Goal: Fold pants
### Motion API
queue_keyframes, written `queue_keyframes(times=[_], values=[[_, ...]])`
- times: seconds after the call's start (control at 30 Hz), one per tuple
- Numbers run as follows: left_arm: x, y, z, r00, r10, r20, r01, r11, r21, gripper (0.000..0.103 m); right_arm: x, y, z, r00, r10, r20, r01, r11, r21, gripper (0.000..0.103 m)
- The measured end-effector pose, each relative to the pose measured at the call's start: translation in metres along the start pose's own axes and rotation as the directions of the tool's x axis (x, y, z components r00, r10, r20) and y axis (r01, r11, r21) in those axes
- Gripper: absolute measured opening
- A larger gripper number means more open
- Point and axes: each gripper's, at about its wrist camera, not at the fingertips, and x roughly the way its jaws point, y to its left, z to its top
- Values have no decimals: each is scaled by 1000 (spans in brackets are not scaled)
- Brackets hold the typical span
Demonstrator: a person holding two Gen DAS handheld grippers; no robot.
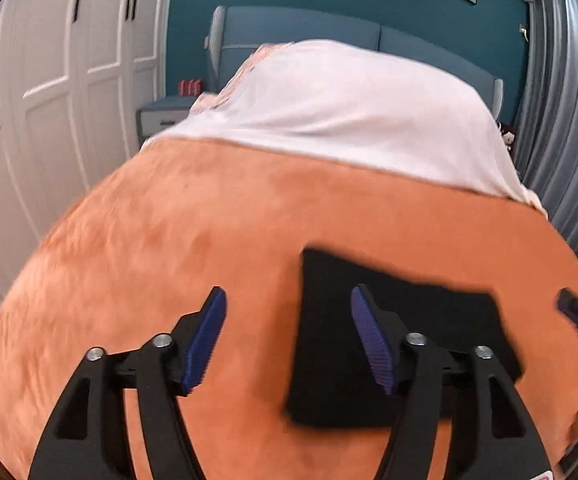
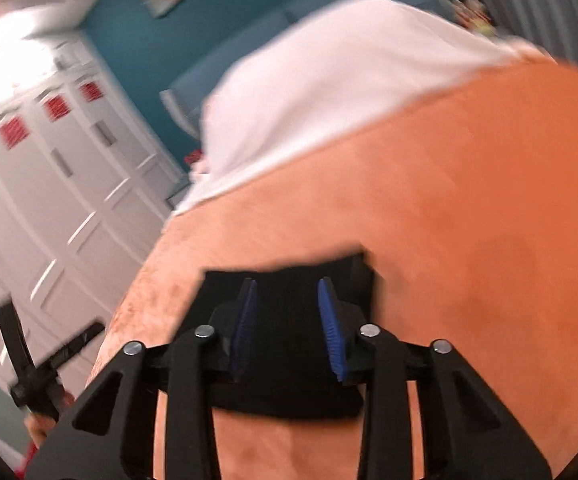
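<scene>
The black pants (image 1: 429, 320) lie folded into a compact rectangle on the orange blanket (image 1: 209, 232). My left gripper (image 1: 287, 300) is open and empty, held above the blanket, its right finger over the pants' left part. My right gripper (image 2: 287, 292) is open with the jaws fairly close, held above the same folded pants (image 2: 289, 360), which lie flat on the blanket (image 2: 469, 220). The tip of the right gripper shows at the right edge of the left wrist view (image 1: 573, 308). Both views are blurred by motion.
A white sheet (image 1: 349, 108) covers the far half of the bed, against a blue headboard (image 1: 289, 28). White wardrobe doors (image 1: 49, 80) stand to the left, a grey curtain (image 1: 569, 100) to the right. The blanket's left edge drops off beside the wardrobe (image 2: 49, 200).
</scene>
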Motion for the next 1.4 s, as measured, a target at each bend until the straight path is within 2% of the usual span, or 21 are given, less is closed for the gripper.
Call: queue_keyframes(times=[0.1,0.2,0.23,0.27,0.33,0.37,0.47,0.5,0.53,0.63,0.7,0.73,0.77,0.8,0.9,1.03,1.1,1.23,1.3,1.33,1.4], values=[[52,-25,18,996,-28,-87,25,999,-35,78,62,19,17,998,-16,-62,13,999,-46,30],[116,-31,-11,959,-11,-285,-2,999,-44,75,128,-9,4,983,-70,-172,69,998,-7,30],[133,-29,-19,948,5,-317,-18,999,-38,74,152,-29,-8,959,-146,-241,149,989,-5,22],[159,-23,-39,914,38,-403,-49,999,-17,76,161,-43,-15,949,-169,-267,176,984,0,6],[166,-3,-57,903,-48,-427,-2,993,-115,79,157,-66,-17,963,-125,-239,143,988,60,0],[155,18,-59,901,-153,-406,46,964,-261,78,147,-76,-12,967,-60,-249,104,981,166,2],[113,53,-64,906,-257,-337,104,906,-411,75,97,-79,-12,976,-13,-220,62,974,218,29],[99,63,-65,914,-275,-298,130,895,-426,79,76,-76,-17,980,-30,-196,68,979,192,66],[87,71,-72,917,-281,-282,139,890,-434,82,50,-75,-28,985,-58,-162,87,980,178,90],[97,73,-94,884,-309,-350,124,879,-461,82,28,-80,-55,985,-6,-173,47,972,232,90],[110,69,-105,859,-344,-379,127,861,-493,82,42,-82,-76,971,22,-239,48,958,284,89],[112,67,-108,857,-351,-376,126,852,-508,77,52,-79,-79,966,35,-254,42,955,292,78],[110,58,-108,865,-342,-368,133,862,-488,66,66,-77,-88,958,88,-274,8,944,330,57],[113,52,-107,853,-368,-371,162,861,-482,40,72,-79,-95,951,105,-290,5,935,355,53],[104,42,-99,862,-339,-375,143,875,-462,23,76,-80,-91,948,124,-293,-3,924,381,34],[86,30,-100,833,-389,-393,191,869,-456,22,49,-85,-67,955,140,-260,-46,941,336,27],[95,28,-109,845,-333,-418,150,898,-413,26,61,-101,-75,941,97,-325,7,953,304,29],[82,30,-97,875,-305,-377,114,885,-451,30,58,-107,-83,942,65,-329,42,949,311,39],[57,26,-74,915,-231,-332,94,920,-380,29,24,-84,-65,973,-61,-224,111,971,214,39],[44,21,-57,943,-171,-287,77,947,-310,27,7,-72,-55,983,-92,-157,118,979,165,36],[42,2,-33,968,-93,-235,46,979,-200,29,-4,-42,-32,991,-107,-85,112,992,62,25]])
